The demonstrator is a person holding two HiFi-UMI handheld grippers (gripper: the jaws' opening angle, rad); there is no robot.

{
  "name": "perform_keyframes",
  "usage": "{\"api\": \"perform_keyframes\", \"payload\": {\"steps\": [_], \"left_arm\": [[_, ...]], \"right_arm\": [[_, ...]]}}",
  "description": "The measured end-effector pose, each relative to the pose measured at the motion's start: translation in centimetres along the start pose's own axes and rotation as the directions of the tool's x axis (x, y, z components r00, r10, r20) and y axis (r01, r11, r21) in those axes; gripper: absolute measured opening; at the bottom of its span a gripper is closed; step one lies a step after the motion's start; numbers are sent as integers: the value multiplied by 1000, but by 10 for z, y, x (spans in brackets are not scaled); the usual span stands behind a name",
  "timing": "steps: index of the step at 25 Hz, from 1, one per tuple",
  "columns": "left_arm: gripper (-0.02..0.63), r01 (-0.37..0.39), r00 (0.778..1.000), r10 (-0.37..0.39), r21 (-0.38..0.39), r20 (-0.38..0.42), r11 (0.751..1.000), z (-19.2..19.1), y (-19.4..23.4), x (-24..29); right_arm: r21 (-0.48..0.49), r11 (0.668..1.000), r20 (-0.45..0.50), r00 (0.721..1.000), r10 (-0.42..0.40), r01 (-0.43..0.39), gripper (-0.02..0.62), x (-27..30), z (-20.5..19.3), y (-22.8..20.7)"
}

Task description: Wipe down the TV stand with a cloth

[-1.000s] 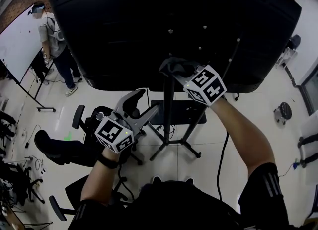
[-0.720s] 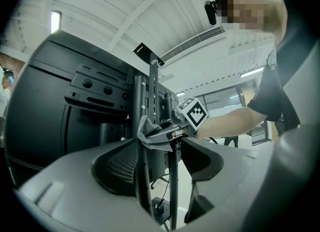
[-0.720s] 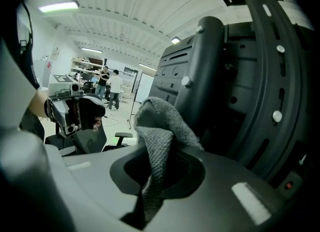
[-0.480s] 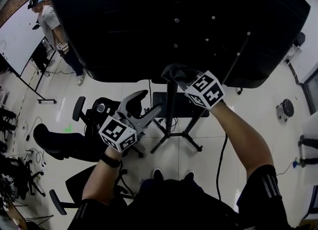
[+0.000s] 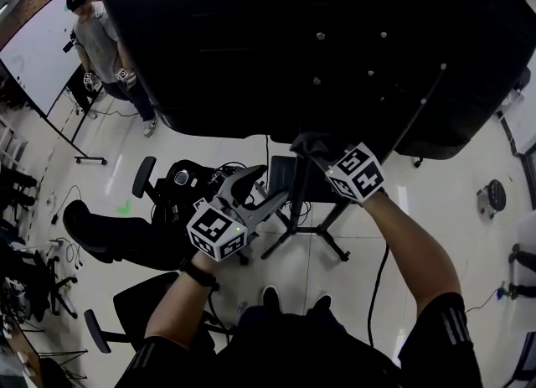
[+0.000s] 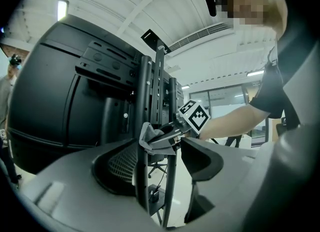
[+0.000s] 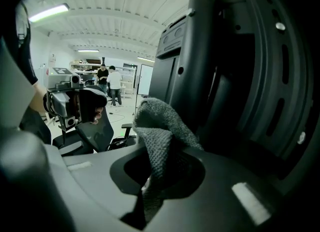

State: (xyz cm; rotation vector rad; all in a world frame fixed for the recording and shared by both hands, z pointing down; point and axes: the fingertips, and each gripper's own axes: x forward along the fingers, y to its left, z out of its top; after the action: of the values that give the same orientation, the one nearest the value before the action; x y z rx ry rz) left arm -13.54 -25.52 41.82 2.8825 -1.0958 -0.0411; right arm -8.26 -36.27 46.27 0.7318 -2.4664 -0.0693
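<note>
Against the stand post (image 6: 143, 85), the right gripper (image 7: 155, 176) clamps the cloth (image 7: 161, 126).

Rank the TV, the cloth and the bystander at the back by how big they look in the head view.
1. TV: fills the upper frame.
2. Bystander: looks small only because far off.
3. Cloth: bunched in the right hand-held gripper and partly hidden, so its full size is unsure.
</note>
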Motion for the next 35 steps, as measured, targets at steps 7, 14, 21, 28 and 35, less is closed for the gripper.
{"api": "perform_keyframes", "payload": {"steps": [7, 14, 21, 28, 35], "left_arm": [[295, -11, 1000, 10, -29, -30, 1000, -29, 4, 8], [296, -16, 998, 14, -41, -59, 999, -50, 9, 11], [298, -26, 997, 21, -64, -78, 998, -76, 12, 14], [302, -28, 992, 17, -93, -121, 995, -115, 15, 21], [307, -42, 986, 19, -136, -166, 990, -164, 24, 24]], "right_arm": [[19, 999, -26, 999, 28, -27, 29, 14, -29, 5], [43, 998, -55, 997, 47, -44, 29, 29, -55, 12], [55, 997, -96, 993, 66, -61, 29, 46, -86, 20], [84, 995, -162, 984, 74, -61, 29, 68, -132, 24], [147, 986, -207, 972, 107, -77, 29, 99, -186, 34]]}}
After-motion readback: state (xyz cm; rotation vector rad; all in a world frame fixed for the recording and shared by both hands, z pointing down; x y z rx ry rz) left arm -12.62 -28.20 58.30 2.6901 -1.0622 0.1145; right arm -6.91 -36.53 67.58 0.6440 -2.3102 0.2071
